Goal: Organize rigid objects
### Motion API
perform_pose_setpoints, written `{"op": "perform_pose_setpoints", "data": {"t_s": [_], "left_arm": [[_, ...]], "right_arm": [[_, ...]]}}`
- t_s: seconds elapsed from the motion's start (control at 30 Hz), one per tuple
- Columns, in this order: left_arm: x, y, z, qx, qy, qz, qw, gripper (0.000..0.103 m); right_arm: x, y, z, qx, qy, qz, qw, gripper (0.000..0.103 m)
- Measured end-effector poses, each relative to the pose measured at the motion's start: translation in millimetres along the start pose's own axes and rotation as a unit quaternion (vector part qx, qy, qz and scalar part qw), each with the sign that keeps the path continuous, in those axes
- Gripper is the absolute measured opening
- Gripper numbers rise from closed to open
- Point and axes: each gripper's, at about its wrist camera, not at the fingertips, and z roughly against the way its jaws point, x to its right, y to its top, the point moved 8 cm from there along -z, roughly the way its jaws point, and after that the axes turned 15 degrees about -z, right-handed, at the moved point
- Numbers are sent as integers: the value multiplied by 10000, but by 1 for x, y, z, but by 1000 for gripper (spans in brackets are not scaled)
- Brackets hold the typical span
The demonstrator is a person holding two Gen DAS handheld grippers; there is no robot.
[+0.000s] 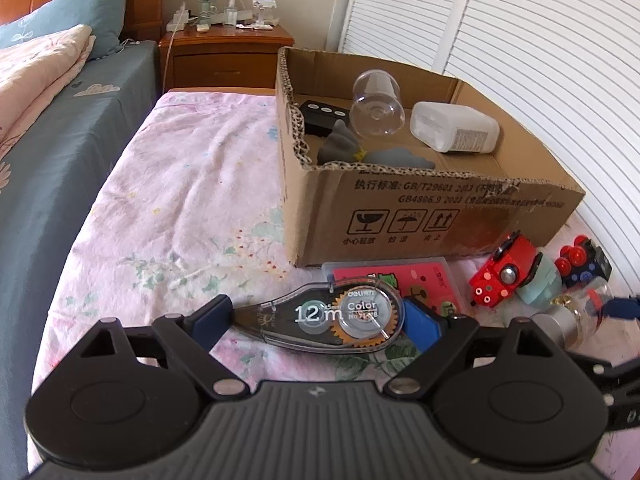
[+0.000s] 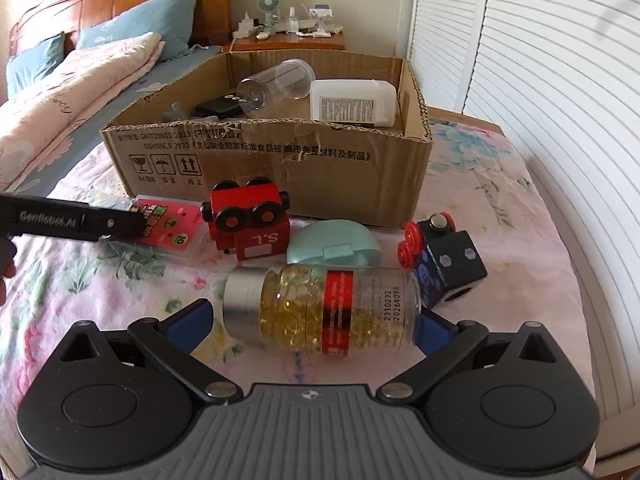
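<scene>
**Both grippers closed across long objects in front of the box**

Part of the box's contents is hidden: from the left wrist view the near wall of the cardboard box [image 1: 440, 208] cuts off the grey soft-looking shapes [image 1: 340, 142] inside, and what they are is hard to tell. The pink card case [image 1: 396, 280] is half covered by the correction tape dispenser [image 1: 332, 316]. The left gripper's body shows only as a black bar at the left edge of the right wrist view.

The left gripper [image 1: 320, 320] spans the correction tape dispenser end to end, its blue pads at the pointed tip on the left and the rounded end on the right; the long axis runs left to right, just near of the box. The right gripper [image 2: 316, 316] holds the capsule bottle [image 2: 320, 308] the same way, lying on its side, silver cap to the left, base to the right, yellow capsules visible inside.

Counted on the floral sheet [image 1: 180, 200]: one red toy car [image 2: 248, 220], one black toy block with red wheels [image 2: 444, 256], one pale green case [image 2: 334, 248], one pink card case. In the box: one clear cup [image 1: 376, 104], one white plastic bottle [image 1: 456, 128], one black remote [image 1: 322, 114].
</scene>
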Motion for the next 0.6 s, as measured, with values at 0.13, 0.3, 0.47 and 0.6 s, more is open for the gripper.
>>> {"op": "perform_pose_setpoints", "data": {"t_s": [0.13, 0.3, 0.47, 0.6], "left_arm": [[2, 0, 4, -7, -27, -220, 9998, 89], [5, 2, 10, -53, -107, -479, 9988, 89], [9, 4, 22, -61, -232, -716, 9971, 89], [11, 6, 33, -70, -311, -876, 9956, 89]], "right_arm": [[-1, 1, -2, -61, -136, -7, 9999, 102], [1, 0, -3, -182, -289, 46, 9994, 96], [1, 0, 3, -271, -241, 150, 9992, 95], [-2, -1, 10, -341, -177, 337, 9987, 95]]}}
